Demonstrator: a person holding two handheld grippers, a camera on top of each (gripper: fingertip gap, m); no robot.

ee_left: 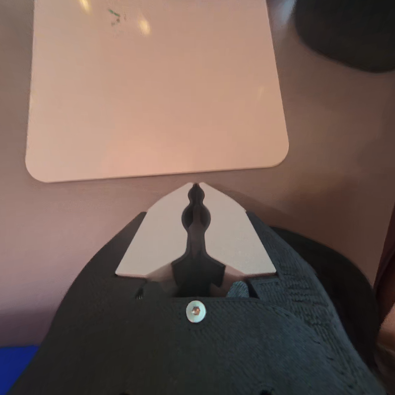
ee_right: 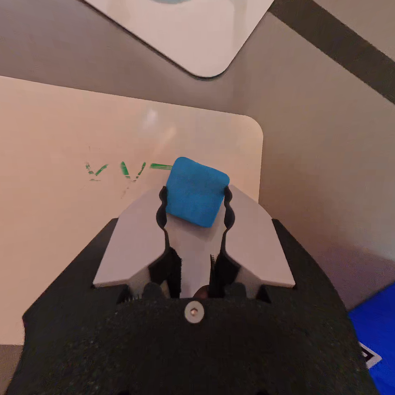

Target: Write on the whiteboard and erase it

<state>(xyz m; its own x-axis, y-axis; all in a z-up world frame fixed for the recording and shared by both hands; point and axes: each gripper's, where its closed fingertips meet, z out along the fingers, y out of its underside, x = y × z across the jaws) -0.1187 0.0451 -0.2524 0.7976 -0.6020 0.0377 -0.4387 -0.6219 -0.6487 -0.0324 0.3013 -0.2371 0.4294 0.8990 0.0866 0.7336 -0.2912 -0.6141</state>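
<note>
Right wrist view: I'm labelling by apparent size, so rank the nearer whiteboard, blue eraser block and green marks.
1. Nearer white rounded-corner whiteboard
2. Blue soft eraser block, though nearness to the camera enlarges it
3. Green smeared marker marks

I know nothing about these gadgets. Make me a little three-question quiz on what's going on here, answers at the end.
1. True or false: the right gripper is empty.
2. What colour are the marks on the whiteboard?
3. The left gripper is: A) holding a pen, B) shut and empty near the whiteboard's edge, C) wide open.

Key:
1. False: it grips a blue eraser.
2. Green, partly smeared.
3. B.
</note>
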